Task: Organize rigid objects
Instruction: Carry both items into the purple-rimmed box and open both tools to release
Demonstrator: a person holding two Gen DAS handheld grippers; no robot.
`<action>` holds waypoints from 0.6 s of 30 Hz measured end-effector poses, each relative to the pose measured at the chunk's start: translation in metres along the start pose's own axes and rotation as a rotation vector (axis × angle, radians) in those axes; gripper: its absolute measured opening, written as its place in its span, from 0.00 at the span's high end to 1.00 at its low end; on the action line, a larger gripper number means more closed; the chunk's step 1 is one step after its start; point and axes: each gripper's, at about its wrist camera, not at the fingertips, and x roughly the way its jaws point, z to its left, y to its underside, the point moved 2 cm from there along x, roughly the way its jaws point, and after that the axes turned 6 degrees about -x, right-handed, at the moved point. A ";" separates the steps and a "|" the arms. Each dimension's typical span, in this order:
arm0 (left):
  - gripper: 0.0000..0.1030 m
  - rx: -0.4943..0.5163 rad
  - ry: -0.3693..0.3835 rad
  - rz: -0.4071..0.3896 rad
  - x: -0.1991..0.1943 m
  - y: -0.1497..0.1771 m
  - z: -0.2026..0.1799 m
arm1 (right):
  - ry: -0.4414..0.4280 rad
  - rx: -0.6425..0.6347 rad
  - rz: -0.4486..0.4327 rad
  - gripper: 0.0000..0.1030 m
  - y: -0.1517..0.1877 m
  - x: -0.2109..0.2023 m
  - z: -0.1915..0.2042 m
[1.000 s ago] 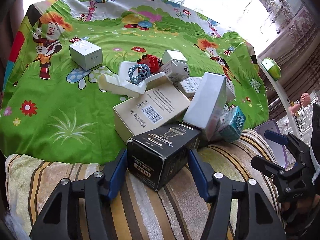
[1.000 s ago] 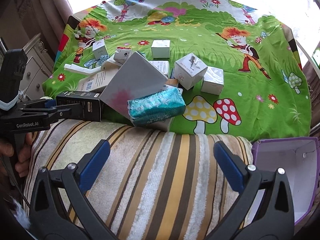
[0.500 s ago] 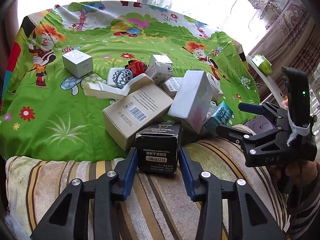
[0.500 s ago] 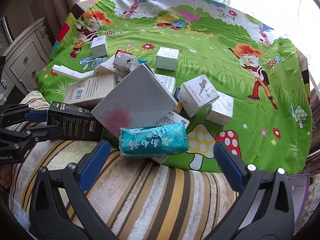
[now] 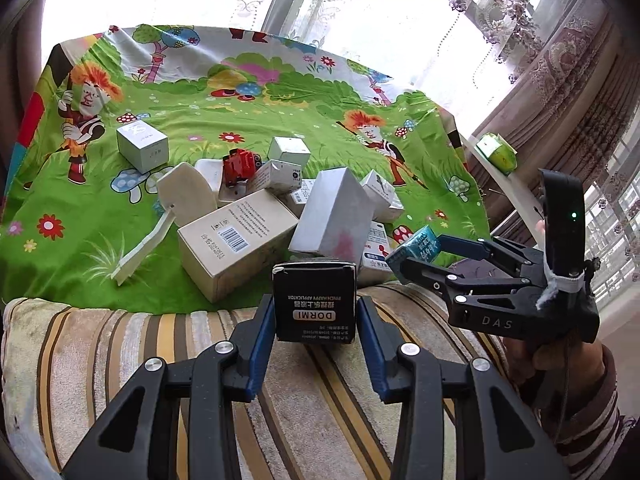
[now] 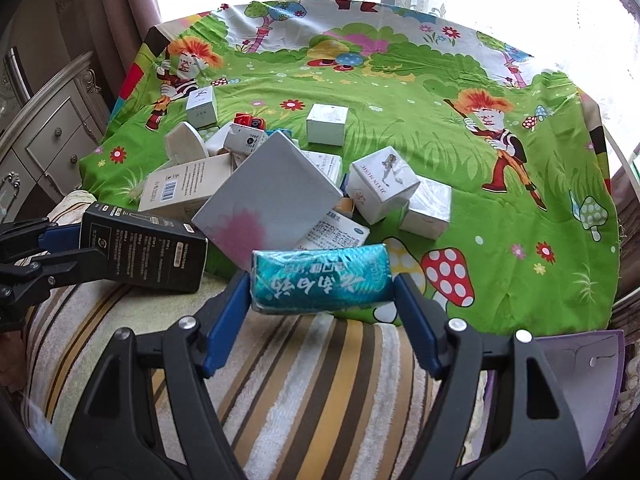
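The left hand-held gripper [image 5: 316, 312] was clamped on a black box [image 5: 315, 300], both blue pads against its sides, the box lifted off the striped towel [image 5: 160, 340] beneath; the right hand-held gripper [image 6: 322, 280] was closing on a teal pack [image 6: 322, 278], its left pad touching one end, its right pad just beside the other end, whether it touched I could not tell. Just beyond both hand-held grippers lay a heap of boxes; a tan box [image 5: 236, 240] with a barcode leaned ahead-left of the black box, a grey box [image 6: 268, 200] tilted right behind the teal pack, small white boxes [image 6: 382, 190] and a red toy [image 5: 240, 166] farther off. To the right of the right hand-held gripper stood a purple box [image 6: 580, 360], open, its contents hidden. All of it sat on a green cartoon cloth [image 6: 480, 208] over the tabletop; lace curtains [image 5: 400, 20] and bright windows stood beyond, and a pale dresser [image 6: 52, 136] far left.
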 end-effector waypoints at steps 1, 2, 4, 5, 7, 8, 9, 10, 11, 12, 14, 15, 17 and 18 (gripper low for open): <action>0.60 0.000 0.017 0.000 0.000 0.001 -0.004 | 0.009 0.011 -0.010 0.27 0.003 -0.006 -0.003; 0.60 0.001 0.034 0.001 0.000 0.001 -0.008 | 0.018 0.024 -0.017 0.27 0.007 -0.011 -0.006; 0.60 0.003 0.075 0.005 0.002 0.002 -0.018 | 0.045 0.059 -0.015 0.27 0.016 -0.020 -0.016; 0.60 0.002 0.096 0.007 0.003 0.002 -0.024 | 0.058 0.082 -0.015 0.27 0.021 -0.024 -0.023; 0.60 -0.001 0.146 0.019 0.008 0.002 -0.035 | 0.085 0.121 -0.021 0.27 0.031 -0.034 -0.036; 0.60 0.002 0.168 0.029 0.010 0.002 -0.042 | 0.100 0.138 -0.023 0.27 0.036 -0.039 -0.043; 0.60 0.008 0.186 0.039 0.014 0.002 -0.050 | 0.114 0.159 -0.025 0.27 0.042 -0.044 -0.049; 0.60 0.016 0.198 0.050 0.018 0.003 -0.058 | 0.126 0.181 -0.025 0.27 0.049 -0.049 -0.056; 0.60 0.026 0.208 0.060 0.021 0.003 -0.065 | 0.136 0.204 -0.024 0.27 0.056 -0.054 -0.064; 0.60 0.036 0.217 0.071 0.025 0.003 -0.073 | 0.148 0.224 -0.021 0.27 0.063 -0.058 -0.070; 0.60 0.061 0.233 0.093 0.033 0.004 -0.090 | 0.172 0.261 -0.017 0.27 0.076 -0.067 -0.084; 0.60 0.074 0.241 0.103 0.037 0.004 -0.099 | 0.179 0.281 -0.015 0.27 0.083 -0.071 -0.091; 0.60 0.102 0.256 0.126 0.045 0.006 -0.116 | 0.198 0.316 -0.009 0.27 0.096 -0.079 -0.104; 0.60 0.113 0.260 0.138 0.049 0.007 -0.124 | 0.204 0.334 -0.007 0.27 0.102 -0.083 -0.110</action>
